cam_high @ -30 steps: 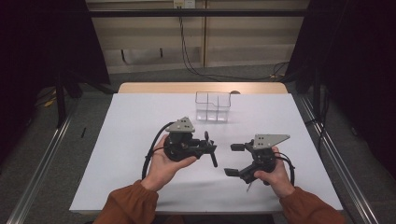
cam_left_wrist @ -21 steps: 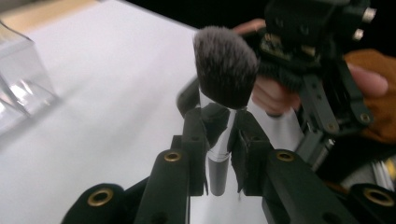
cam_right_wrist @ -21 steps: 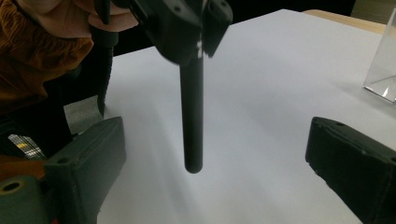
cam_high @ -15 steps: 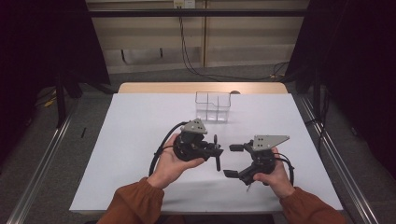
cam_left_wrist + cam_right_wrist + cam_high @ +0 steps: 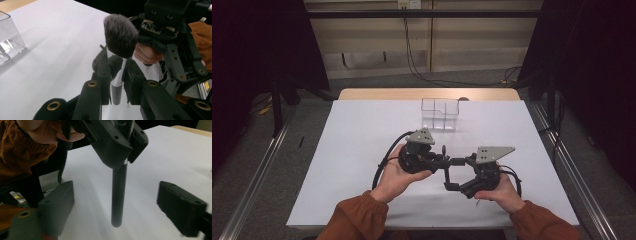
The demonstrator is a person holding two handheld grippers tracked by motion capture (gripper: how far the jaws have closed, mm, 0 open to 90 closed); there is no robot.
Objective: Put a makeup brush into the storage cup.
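Note:
My left gripper (image 5: 443, 161) is shut on a makeup brush (image 5: 443, 149) and holds it over the white table. In the left gripper view its jaws clamp the silver ferrule (image 5: 117, 82), and the dark bristle head (image 5: 120, 35) rises above them. The right gripper (image 5: 453, 174) faces it from the right, open. Its jaws have just been closing. In the right gripper view the black handle (image 5: 118, 195) hangs between the two pads (image 5: 57, 205) without touching either.
A clear plastic organiser box (image 5: 439, 114) with several compartments stands behind the grippers toward the table's far edge. The white tabletop (image 5: 362, 145) spreads to the left. Metal rails (image 5: 572, 170) run along both sides of the table.
The left hand has carried the brush to the right, up to the right gripper. The brush handle now sits between the right jaws, which stand narrower than before.

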